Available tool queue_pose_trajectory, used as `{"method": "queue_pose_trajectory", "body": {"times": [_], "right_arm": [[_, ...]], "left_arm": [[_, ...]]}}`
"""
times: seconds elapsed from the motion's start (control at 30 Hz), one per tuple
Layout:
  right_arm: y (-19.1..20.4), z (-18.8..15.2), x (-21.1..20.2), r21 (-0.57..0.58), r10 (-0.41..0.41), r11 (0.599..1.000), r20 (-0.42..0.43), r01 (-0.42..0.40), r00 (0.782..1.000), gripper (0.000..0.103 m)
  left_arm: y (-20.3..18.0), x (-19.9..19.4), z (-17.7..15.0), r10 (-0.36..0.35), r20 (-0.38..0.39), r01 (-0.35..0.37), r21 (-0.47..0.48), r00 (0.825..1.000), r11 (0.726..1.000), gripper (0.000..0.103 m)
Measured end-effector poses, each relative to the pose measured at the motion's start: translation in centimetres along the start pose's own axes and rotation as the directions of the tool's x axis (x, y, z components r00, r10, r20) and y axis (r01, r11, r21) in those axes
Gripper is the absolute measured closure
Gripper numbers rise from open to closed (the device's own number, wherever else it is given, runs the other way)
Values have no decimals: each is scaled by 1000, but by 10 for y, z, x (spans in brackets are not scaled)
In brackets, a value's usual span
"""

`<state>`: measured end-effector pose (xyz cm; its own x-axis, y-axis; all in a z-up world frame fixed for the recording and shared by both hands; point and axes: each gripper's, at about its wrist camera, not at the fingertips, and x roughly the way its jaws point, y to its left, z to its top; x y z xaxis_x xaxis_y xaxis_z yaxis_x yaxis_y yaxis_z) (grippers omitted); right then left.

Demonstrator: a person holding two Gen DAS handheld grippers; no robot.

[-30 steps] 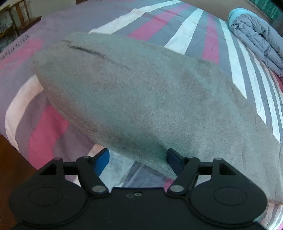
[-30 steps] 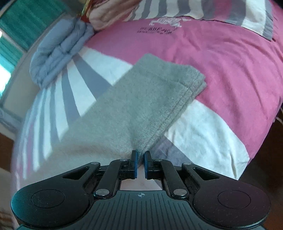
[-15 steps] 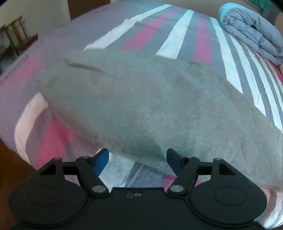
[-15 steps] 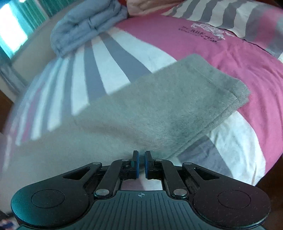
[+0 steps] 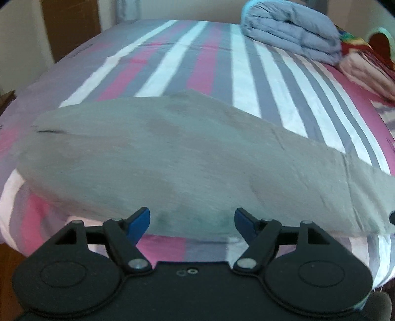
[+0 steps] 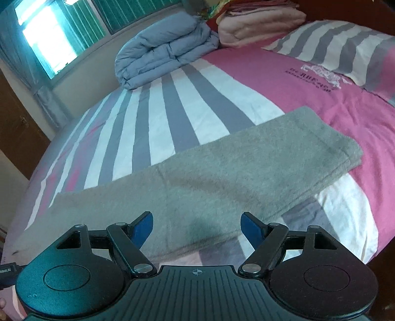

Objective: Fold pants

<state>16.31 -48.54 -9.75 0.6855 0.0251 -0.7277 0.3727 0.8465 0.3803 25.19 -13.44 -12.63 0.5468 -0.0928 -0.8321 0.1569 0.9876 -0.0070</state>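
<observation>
The grey pants [image 5: 187, 158] lie flat on the striped bed as one long folded strip, also seen in the right wrist view [image 6: 222, 177]. Their hem end [image 6: 340, 148] rests on the pink part of the sheet. My left gripper [image 5: 192, 218] is open and empty, just above the near edge of the pants. My right gripper [image 6: 196, 225] is open and empty too, over the near edge of the same strip.
The bed sheet [image 6: 172, 103] has grey, white and pink stripes. A folded blue-grey duvet [image 6: 160, 51] and pink folded bedding [image 6: 259, 19] sit at the far side. A striped pillow [image 6: 345, 47] lies at the right. The bed edge [image 6: 365, 244] drops off near the right.
My right gripper has opened and let go of the pants edge. Both grippers have pulled back and tilted up, so more of the bed shows. The pants now lie flat.
</observation>
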Motion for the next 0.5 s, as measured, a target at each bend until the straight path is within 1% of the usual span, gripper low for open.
{"method": "queue_pose_trajectory", "body": {"times": [0.07, 0.1, 0.17, 0.2, 0.23, 0.27, 0.3, 0.33, 0.37, 0.43, 0.5], "right_arm": [[0, -3, 1, -7, -2, 1000, -5, 2, 1000, 25], [0, -5, 1, -8, 0, 1000, -5, 0, 1000, 25], [-2, -8, 2, -2, 6, 1000, -10, -6, 1000, 24], [-3, -9, 4, 2, 6, 1000, -10, -6, 1000, 23], [-4, -11, 5, 6, 7, 1000, -13, -7, 1000, 21], [-5, -13, 6, 12, 9, 1000, -18, -9, 1000, 21], [-7, -14, 8, 18, 13, 1000, -26, -12, 1000, 21], [-7, -16, 8, 21, 15, 1000, -31, -14, 999, 21], [-7, -18, 9, 22, 14, 1000, -30, -14, 999, 21], [-8, -20, 10, 20, 11, 1000, -28, -10, 1000, 21], [-8, -22, 15, 34, 9, 999, -41, -8, 999, 21]], "left_arm": [[-2, 12, -4, 14, -19, -14, 15, 1000, 1000, 34], [0, 22, -7, 43, -42, -43, 17, 998, 999, 37], [6, 39, -13, 74, -106, -72, 19, 992, 997, 40], [16, 50, -18, 75, -147, -77, -7, 986, 997, 39], [24, 53, -21, 62, -149, -69, -38, 987, 997, 39], [30, 51, -22, 63, -141, -72, -57, 988, 996, 41], [34, 45, -21, 82, -133, -92, -69, 988, 993, 49], [37, 37, -18, 83, -111, -92, -82, 990, 992, 52], [41, 29, -15, 80, -81, -87, -87, 993, 992, 51], [52, 20, -3, 114, -37, -117, -97, 993, 988, 48], [71, 25, 7, 151, -44, -156, -130, 988, 979, 49]]}}
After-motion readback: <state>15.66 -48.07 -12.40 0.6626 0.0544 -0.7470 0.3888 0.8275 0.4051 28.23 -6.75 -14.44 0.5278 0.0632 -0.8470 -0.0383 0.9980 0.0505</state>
